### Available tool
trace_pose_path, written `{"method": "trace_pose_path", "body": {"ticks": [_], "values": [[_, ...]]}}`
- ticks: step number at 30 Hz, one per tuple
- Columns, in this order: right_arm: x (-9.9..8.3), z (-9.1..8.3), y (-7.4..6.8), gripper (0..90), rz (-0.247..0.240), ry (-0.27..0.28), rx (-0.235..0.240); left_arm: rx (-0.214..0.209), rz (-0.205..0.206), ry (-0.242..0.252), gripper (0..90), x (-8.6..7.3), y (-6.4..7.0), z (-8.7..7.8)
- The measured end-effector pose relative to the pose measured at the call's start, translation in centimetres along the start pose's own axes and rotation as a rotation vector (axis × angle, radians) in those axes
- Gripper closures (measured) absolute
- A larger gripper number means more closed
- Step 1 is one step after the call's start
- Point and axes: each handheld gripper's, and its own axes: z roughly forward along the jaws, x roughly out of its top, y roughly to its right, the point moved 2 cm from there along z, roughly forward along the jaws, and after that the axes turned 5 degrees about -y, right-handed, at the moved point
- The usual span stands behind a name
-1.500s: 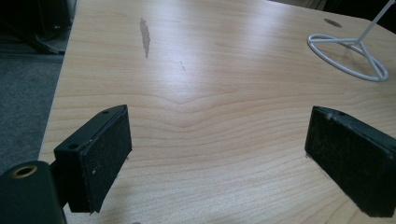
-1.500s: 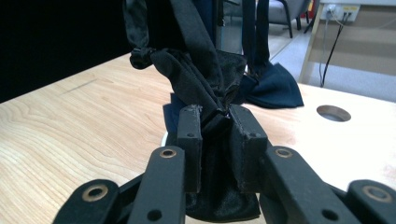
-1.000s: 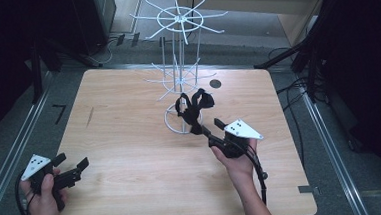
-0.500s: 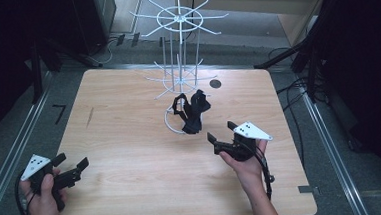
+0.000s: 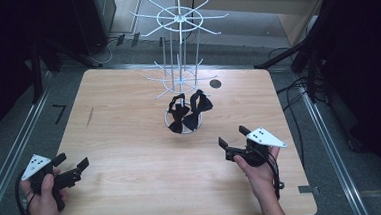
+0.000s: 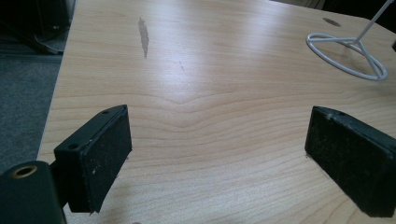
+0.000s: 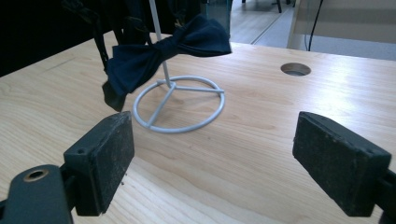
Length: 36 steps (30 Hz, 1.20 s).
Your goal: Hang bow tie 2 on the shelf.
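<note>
Dark fabric bow ties [image 5: 188,110] on white wire rack [image 5: 179,48]; both grippers' padded jaws apart, empty.

Two black padded fingers [image 6: 100,156] spread wide over pale wooden tabletop [image 6: 210,93]; white wire ring base [image 6: 348,56] at two o'clock; dark streak [image 6: 144,35] at eleven.

The table [image 5: 131,156] is seen from high above its near edge, looking forward and down, so all four corners are shown. The left gripper view is set low and close over the near left corner and is faced toward the far right, where the rack [image 6: 348,53] base is seen. The right gripper view is set low, near the rack [image 7: 180,105], which is shared by all three views.
</note>
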Motion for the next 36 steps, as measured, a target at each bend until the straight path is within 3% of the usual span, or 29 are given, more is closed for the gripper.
{"method": "trace_pose_path", "body": {"ticks": [16,36], "values": [[-2.7,-3.6,3.2,13.1,0.025,-0.027,-0.047,-0.004,0.003,-0.004,7.7,0.0,0.1,0.0],[-6.0,-6.7,6.9,13.2,0.054,-0.088,-0.117,-0.001,0.004,-0.004,7.7,0.0,0.1,0.0]]}}
